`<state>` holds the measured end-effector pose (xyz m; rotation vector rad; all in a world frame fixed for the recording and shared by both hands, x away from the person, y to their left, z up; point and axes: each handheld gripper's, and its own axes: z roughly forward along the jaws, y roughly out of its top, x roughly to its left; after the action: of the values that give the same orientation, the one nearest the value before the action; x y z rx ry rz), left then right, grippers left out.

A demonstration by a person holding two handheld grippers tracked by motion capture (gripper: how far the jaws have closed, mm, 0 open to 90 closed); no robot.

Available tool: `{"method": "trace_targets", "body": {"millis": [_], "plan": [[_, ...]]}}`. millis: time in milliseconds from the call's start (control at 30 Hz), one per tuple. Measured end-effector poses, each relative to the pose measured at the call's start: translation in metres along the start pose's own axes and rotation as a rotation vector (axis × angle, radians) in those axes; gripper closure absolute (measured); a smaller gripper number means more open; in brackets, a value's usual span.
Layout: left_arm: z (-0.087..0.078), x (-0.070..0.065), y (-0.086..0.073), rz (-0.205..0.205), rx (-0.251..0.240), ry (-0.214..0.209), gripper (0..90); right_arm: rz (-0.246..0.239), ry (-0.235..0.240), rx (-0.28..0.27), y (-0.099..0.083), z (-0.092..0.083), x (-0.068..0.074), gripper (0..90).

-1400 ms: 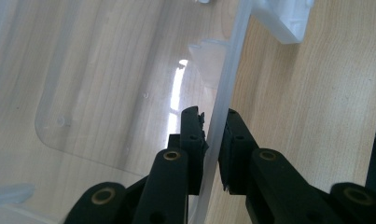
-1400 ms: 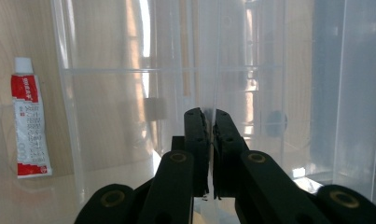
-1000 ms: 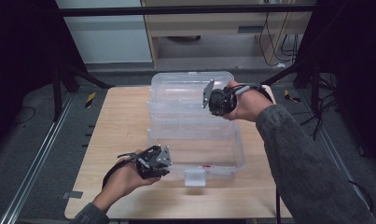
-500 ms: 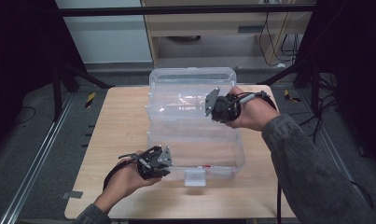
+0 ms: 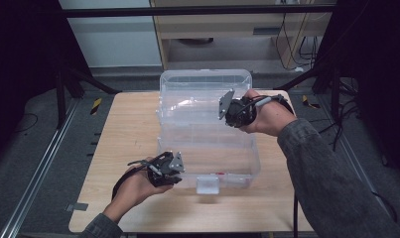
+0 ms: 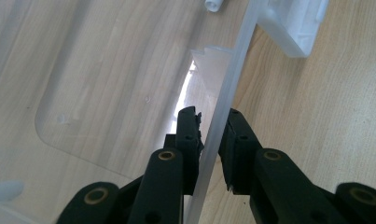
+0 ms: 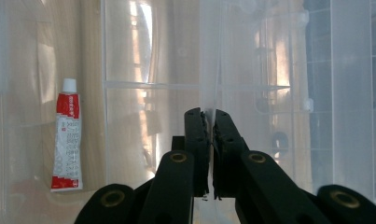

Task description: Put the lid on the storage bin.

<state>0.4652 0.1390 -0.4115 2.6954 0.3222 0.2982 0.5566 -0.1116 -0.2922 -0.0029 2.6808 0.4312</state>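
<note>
Tube print — too small to read

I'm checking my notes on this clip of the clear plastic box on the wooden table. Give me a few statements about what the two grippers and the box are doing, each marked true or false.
1. The right gripper is shut on a thin clear panel of the plastic box. True.
2. The left gripper straddles the box's front wall, one jaw on each side. True.
3. A red and white tube lies in the box. True.
4. The box's lid is shut flat. False: it stands raised at the back.
5. The box sits on a metal tray. False: it sits on the wooden table.
6. The left gripper holds the tube. False: it is at the box wall.
</note>
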Motion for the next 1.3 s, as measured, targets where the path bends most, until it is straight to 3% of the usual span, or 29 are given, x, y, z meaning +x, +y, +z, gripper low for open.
{"method": "trace_targets", "body": {"millis": [800, 967, 1033, 1067, 1167, 1200, 1300], "plan": [[0.001, -0.002, 0.000, 0.000, -0.001, 0.019, 76.9, -0.018, -0.015, -0.043, -0.004, -0.007, 0.022, 86.7], [0.002, -0.006, -0.001, -0.053, -0.003, 0.020, 76.8, -0.014, -0.033, -0.053, -0.007, -0.006, 0.025, 86.5], [0.002, -0.004, 0.000, -0.019, -0.003, 0.017, 76.8, -0.011, -0.040, -0.057, -0.008, -0.006, 0.027, 86.4], [0.002, -0.006, -0.001, -0.051, -0.002, 0.020, 76.8, -0.010, -0.041, -0.061, -0.008, -0.006, 0.027, 86.4], [0.002, -0.006, -0.001, -0.054, -0.004, 0.020, 76.7, -0.013, -0.041, -0.063, -0.009, -0.007, 0.030, 86.4], [0.002, -0.004, 0.000, -0.013, -0.002, 0.021, 76.7, -0.011, -0.038, -0.063, -0.008, -0.007, 0.031, 86.4], [0.002, -0.004, 0.000, -0.003, -0.007, 0.028, 76.5, -0.014, -0.042, -0.064, -0.009, -0.008, 0.035, 86.1]]}}
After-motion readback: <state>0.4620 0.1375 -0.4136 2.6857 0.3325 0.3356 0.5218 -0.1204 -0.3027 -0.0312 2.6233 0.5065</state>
